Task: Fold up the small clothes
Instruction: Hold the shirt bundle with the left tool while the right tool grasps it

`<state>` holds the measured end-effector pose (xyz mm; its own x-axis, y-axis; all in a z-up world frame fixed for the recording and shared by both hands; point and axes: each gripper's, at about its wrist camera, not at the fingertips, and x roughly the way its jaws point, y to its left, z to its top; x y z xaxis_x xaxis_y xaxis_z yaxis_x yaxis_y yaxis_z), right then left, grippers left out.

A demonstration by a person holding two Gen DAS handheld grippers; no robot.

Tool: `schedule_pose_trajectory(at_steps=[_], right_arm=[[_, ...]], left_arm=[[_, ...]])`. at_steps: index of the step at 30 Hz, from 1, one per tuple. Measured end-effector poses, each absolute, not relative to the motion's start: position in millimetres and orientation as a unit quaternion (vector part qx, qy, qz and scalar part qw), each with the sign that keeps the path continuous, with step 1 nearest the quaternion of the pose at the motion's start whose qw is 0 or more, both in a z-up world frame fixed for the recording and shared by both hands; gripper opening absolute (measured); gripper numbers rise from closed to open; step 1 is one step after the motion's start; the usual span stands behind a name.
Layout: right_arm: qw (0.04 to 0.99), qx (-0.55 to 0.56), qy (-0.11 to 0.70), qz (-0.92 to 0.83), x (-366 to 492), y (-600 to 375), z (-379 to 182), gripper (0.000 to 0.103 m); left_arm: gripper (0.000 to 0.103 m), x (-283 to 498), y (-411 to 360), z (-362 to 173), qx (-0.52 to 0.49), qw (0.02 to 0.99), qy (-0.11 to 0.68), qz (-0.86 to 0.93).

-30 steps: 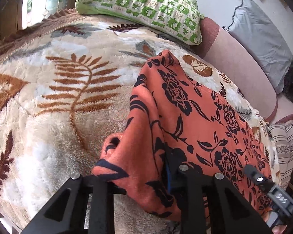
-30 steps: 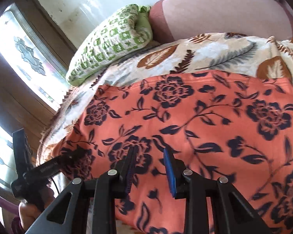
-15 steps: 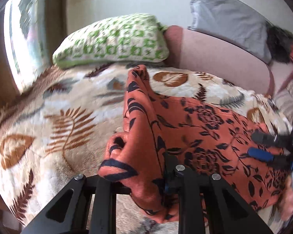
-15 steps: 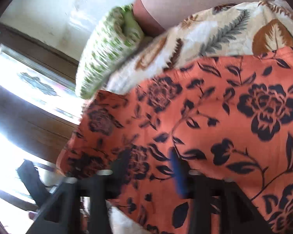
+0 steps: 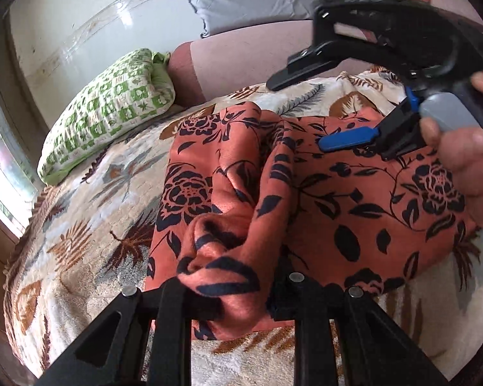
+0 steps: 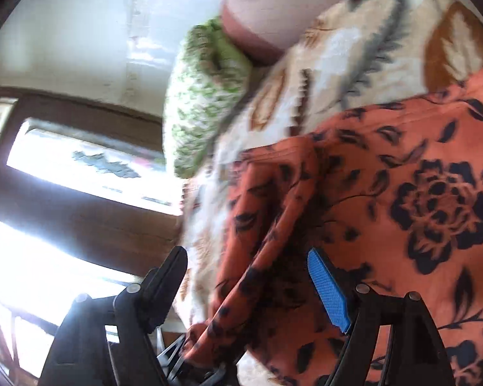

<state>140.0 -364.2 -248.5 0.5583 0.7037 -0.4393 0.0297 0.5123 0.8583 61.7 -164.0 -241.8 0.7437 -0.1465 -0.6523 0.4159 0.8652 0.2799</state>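
Lifting orange floral garment (image 5: 228, 225) folded further over, right gripper (image 6: 251, 283) now spread

From where I stand, nothing here can be read. No lettering, label, brand or number shows on any surface.

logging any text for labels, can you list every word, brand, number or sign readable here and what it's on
None: no readable text in either view.
The orange cloth carries only a dark flower print, no tag in sight.
The green pillow has a checked pattern with small motifs, no letters.
The blanket shows leaves only.
The left gripper and right gripper show no markings; the right wrist view is blurred.
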Motion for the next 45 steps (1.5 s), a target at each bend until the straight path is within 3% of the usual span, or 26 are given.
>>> schedule_pose_trajectory(at_steps=[6,10,12,13,14,16,26,36,39,41,43,45], right_arm=[[0.731,0.487,0.42,0.227,156.4,-358.7,-268.5,0.08],[0.755,0.452,0.419,0.224,162.8,-340.0,-260.5,0.079],[0.774,0.421,0.422,0.215,166.6,-332.8,-259.0,0.067],[0.785,0.398,0.427,0.208,170.8,-329.7,-259.2,0.039],[0.798,0.374,0.433,0.19,172.3,-328.2,-258.9,0.021],[0.808,0.358,0.435,0.173,172.6,-331.5,-258.5,0.014],[0.852,0.366,0.35,0.132,139.6,-430.1,-214.9,0.012],[0.839,0.399,0.364,0.072,138.3,-529.5,-240.0,0.015],[0.824,0.411,0.385,0.055,142.8,-543.5,-257.0,0.016],[0.822,0.411,0.39,0.051,141.8,-547.8,-262.4,0.018],[0.824,0.405,0.393,0.048,137.5,-549.9,-261.4,0.022],[0.828,0.402,0.388,0.04,132.4,-551.5,-256.1,0.025]], left_arm=[[0.021,57.8,-170.6,-245.1,0.236,0.904,0.32,-0.157],[0.021,51.5,-174.1,-248.7,0.261,0.898,0.314,-0.161],[0.021,51.4,-175.1,-249.7,0.269,0.896,0.313,-0.166],[0.021,51.7,-175.3,-249.4,0.272,0.894,0.313,-0.168],[0.021,50.4,-175.8,-248.8,0.274,0.893,0.315,-0.171],[0.021,50.7,-178.6,-245.2,0.27,0.888,0.325,-0.183],[0.022,50.4,-268.6,-191.6,0.248,0.852,0.33,-0.321],[0.026,68.5,-348.7,-229.9,0.198,0.814,0.397,-0.375],[0.04,80.3,-349.0,-239.8,0.178,0.802,0.414,-0.392],[0.061,82.4,-346.2,-239.8,0.165,0.794,0.414,-0.414],[0.068,82.3,-344.4,-239.2,0.17,0.788,0.414,-0.422],[0.069,74.0,-342.0,-235.1,0.179,0.785,0.413,-0.426]])
